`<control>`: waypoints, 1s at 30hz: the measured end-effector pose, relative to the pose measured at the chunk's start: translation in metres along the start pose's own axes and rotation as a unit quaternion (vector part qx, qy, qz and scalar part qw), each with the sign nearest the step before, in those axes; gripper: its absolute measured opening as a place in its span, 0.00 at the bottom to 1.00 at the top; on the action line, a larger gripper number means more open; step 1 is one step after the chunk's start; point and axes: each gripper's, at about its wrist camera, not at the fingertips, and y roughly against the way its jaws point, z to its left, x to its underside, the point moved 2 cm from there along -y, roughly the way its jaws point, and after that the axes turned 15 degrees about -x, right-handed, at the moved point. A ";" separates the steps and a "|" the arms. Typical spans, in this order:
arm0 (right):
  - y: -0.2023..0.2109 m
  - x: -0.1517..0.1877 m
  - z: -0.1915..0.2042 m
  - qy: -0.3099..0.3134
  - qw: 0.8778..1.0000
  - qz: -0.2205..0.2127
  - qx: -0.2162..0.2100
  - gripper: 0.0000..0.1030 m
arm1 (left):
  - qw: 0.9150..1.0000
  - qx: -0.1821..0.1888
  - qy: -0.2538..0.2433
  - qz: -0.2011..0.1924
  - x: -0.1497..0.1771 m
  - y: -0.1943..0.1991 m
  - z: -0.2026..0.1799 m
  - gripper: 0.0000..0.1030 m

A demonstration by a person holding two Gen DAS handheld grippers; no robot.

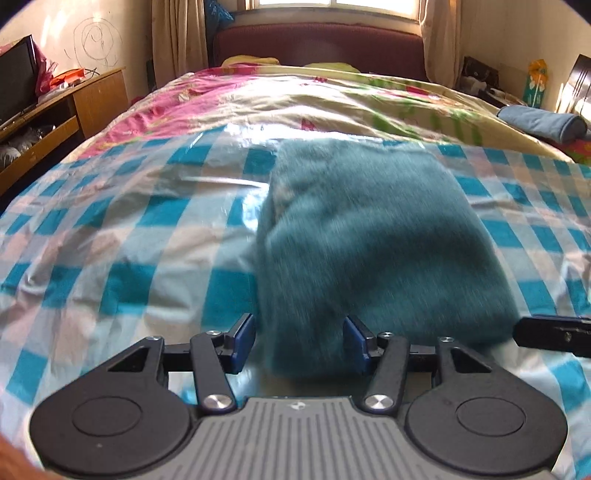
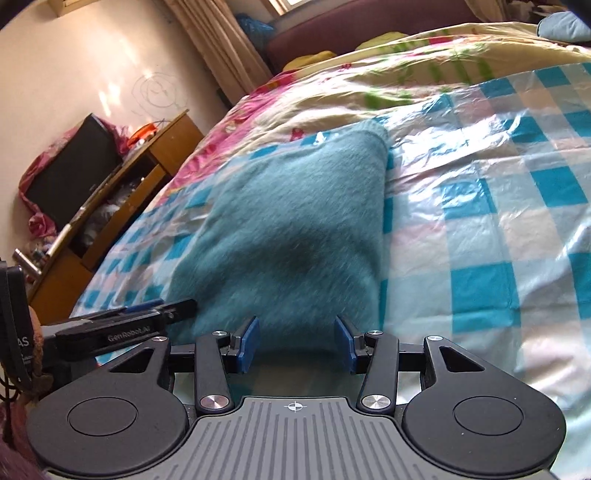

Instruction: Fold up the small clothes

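bright daylight from window (image 1: 332, 3); glare on plastic sheet (image 1: 236, 136); motion blur, fisheye edges.

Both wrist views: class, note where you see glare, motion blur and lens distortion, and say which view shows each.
Left wrist view: window glare on the checked plastic sheet; the teal garment is streaked with motion blur; the bed bulges from fisheye distortion.
Right wrist view: glare patches on the sheet, blurred garment nap, and a tilted, curved wooden desk.

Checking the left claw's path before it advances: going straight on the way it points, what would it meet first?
The folded teal garment. Its near edge already lies between the left claw's open pads, so it looks like immediate contact, though blur hides the exact depth.
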 end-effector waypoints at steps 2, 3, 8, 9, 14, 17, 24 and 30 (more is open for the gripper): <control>0.004 0.007 0.004 -0.003 1.000 0.001 -0.005 0.44 | 1.000 0.002 0.005 0.009 0.012 0.008 0.001 0.56; 0.006 0.010 0.007 -0.003 1.000 0.000 -0.007 0.44 | 1.000 0.003 0.009 0.014 0.016 0.011 0.002 0.56; 0.018 0.018 0.018 0.001 1.000 -0.006 -0.011 0.44 | 0.999 0.004 0.032 0.025 0.030 0.029 0.007 0.56; 0.021 0.019 0.020 0.004 1.000 -0.007 -0.011 0.44 | 0.999 0.005 0.033 0.024 0.031 0.033 0.007 0.56; 0.037 0.020 0.036 0.022 0.999 -0.020 -0.016 0.44 | 1.000 0.011 0.027 0.007 0.026 0.058 0.004 0.57; 0.047 0.019 0.047 0.045 0.998 -0.031 -0.011 0.45 | 1.000 0.014 0.021 -0.009 0.024 0.074 0.002 0.61; 0.052 0.031 0.055 0.070 0.997 -0.026 0.009 0.48 | 1.000 0.013 0.012 -0.019 0.030 0.088 -0.005 0.65; 0.048 0.044 0.043 0.050 0.999 -0.011 0.017 0.48 | 1.000 0.010 0.015 -0.008 0.040 0.087 -0.008 0.66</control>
